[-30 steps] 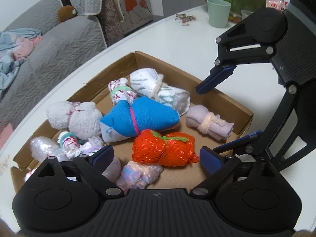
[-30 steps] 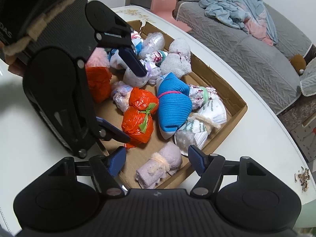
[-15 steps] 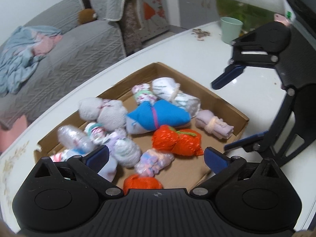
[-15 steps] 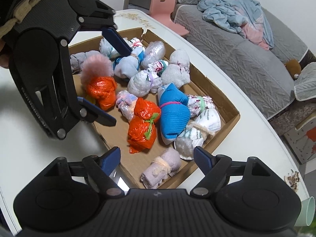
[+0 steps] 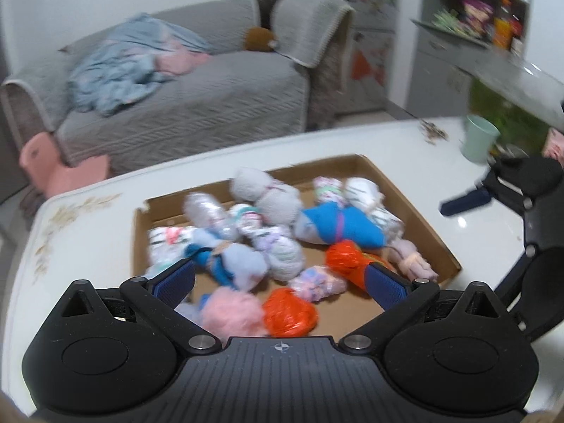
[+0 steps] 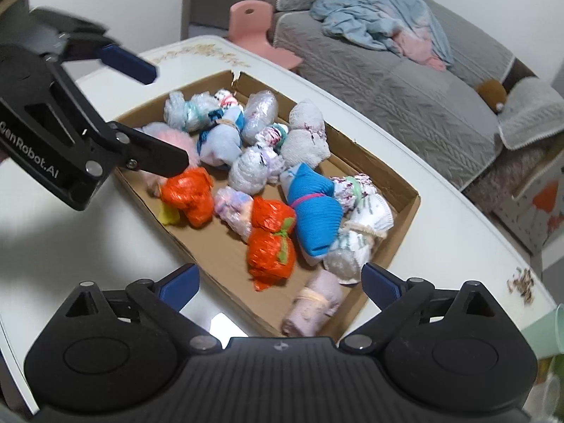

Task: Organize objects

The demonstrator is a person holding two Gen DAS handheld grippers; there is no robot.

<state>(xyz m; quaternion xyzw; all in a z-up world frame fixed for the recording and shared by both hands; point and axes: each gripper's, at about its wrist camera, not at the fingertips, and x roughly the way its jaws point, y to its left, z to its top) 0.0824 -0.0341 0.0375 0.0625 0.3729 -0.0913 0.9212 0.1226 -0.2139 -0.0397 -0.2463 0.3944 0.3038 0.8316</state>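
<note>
Right wrist view: the cardboard tray [image 6: 410, 199] fills mid-frame on the white table [image 6: 440, 246], packed with rolled bundles, a lilac roll [image 6: 313, 305] at its lower corner. The right gripper [image 6: 278, 280], jaws just opening wide, holds nothing; the left gripper [image 6: 151, 112], upper left, gapes empty.

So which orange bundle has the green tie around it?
The orange bundle beside the blue sock roll, with a green tie pinching its middle. The other orange bundle, near the pink fluffy ball, has none.

black hand-held gripper [image 6: 278, 282], blue pads [image 6: 178, 282], silver screws
</note>
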